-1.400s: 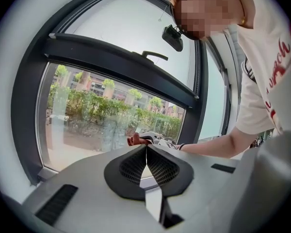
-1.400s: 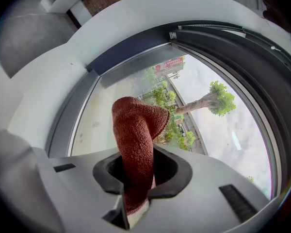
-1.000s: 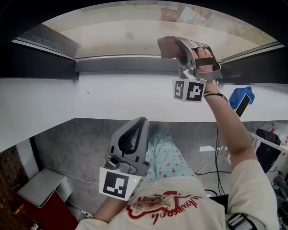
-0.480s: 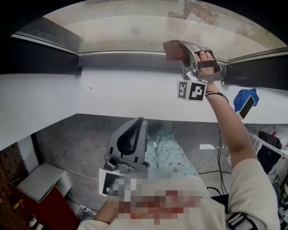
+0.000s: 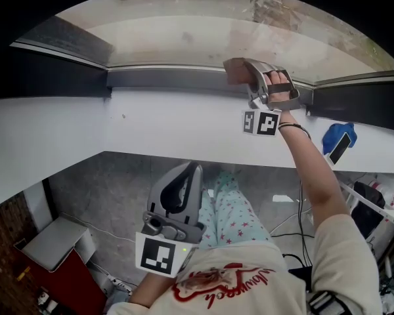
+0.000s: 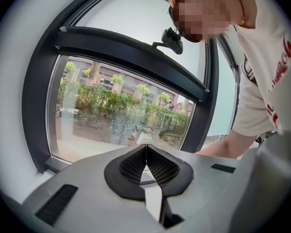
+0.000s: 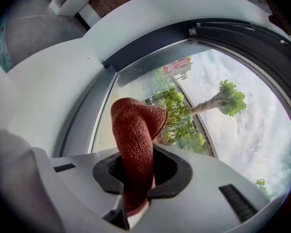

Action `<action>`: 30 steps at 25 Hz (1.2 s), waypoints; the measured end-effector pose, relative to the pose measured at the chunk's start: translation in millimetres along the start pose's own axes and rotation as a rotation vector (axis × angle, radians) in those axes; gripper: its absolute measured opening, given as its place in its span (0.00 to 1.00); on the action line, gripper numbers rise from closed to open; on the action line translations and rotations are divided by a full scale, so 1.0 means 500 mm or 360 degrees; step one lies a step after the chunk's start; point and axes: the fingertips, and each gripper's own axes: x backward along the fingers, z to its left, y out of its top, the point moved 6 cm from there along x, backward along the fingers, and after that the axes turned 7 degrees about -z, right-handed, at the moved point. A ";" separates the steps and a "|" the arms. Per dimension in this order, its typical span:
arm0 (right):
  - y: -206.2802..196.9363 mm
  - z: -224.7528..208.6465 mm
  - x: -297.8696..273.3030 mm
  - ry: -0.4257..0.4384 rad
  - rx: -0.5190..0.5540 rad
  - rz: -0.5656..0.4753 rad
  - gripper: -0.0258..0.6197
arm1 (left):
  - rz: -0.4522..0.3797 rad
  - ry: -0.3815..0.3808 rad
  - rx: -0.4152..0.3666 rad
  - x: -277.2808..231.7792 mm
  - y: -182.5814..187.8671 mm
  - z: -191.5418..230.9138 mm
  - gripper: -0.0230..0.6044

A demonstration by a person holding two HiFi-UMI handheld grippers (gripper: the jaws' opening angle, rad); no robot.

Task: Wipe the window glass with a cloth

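Note:
The window glass [image 5: 184, 35] fills the top of the head view, above a grey lower frame [image 5: 164, 77]. My right gripper [image 5: 245, 68] is raised to the bottom edge of the glass and is shut on a reddish-brown cloth [image 5: 234, 71]. In the right gripper view the cloth [image 7: 136, 130] stands up out of the shut right gripper [image 7: 135, 173], close to the glass [image 7: 218, 125]. My left gripper [image 5: 194, 169] hangs low over the person's lap, away from the window. It is shut with nothing in it, its left gripper [image 6: 146, 149] pads meeting, with the window [image 6: 121, 115] ahead.
A broad white sill [image 5: 131, 126] runs below the frame. A blue object with a dark phone-like thing [image 5: 335, 142] lies on the sill at the right. On the floor are a red box with a grey lid [image 5: 56, 258] and cables [image 5: 295, 222].
The right gripper with the cloth has shifted slightly right along the lower edge of the glass. The left gripper has stayed where it was.

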 end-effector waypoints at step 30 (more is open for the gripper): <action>-0.106 0.199 -0.055 0.0323 -0.0107 0.0402 0.17 | 0.0074 0.0040 0.0006 0.007 -0.028 -0.014 0.07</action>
